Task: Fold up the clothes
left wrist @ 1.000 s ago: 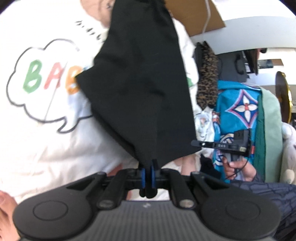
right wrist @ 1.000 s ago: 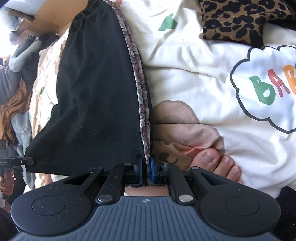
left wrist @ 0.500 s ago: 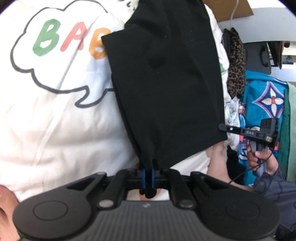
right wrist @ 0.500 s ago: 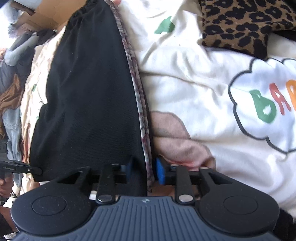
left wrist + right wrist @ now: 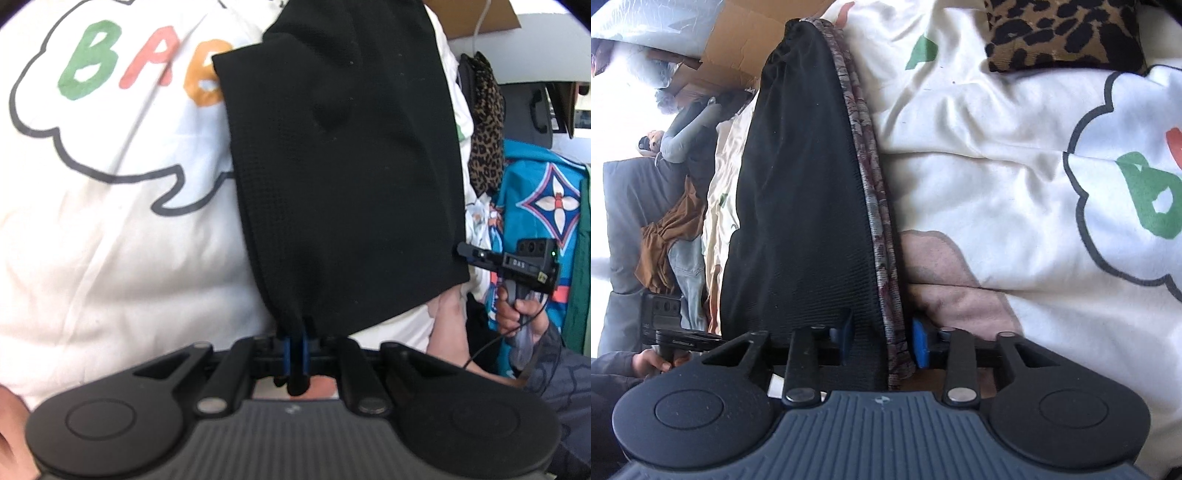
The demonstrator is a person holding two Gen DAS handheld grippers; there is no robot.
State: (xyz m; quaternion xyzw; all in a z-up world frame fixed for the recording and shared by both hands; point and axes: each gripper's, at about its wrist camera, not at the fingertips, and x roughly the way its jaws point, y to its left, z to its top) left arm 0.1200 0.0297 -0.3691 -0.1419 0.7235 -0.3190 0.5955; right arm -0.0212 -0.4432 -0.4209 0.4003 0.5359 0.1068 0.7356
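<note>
A black garment is being laid out over a white printed bedcover, mid-fold. The left gripper is pinching one corner of it between closed pads, the cloth fanning away ahead of the fingers. The right gripper is closing, its blue pads apart, with the garment's patterned edge lying loose between them. The next move likely calls for re-gripping that edge.
</note>
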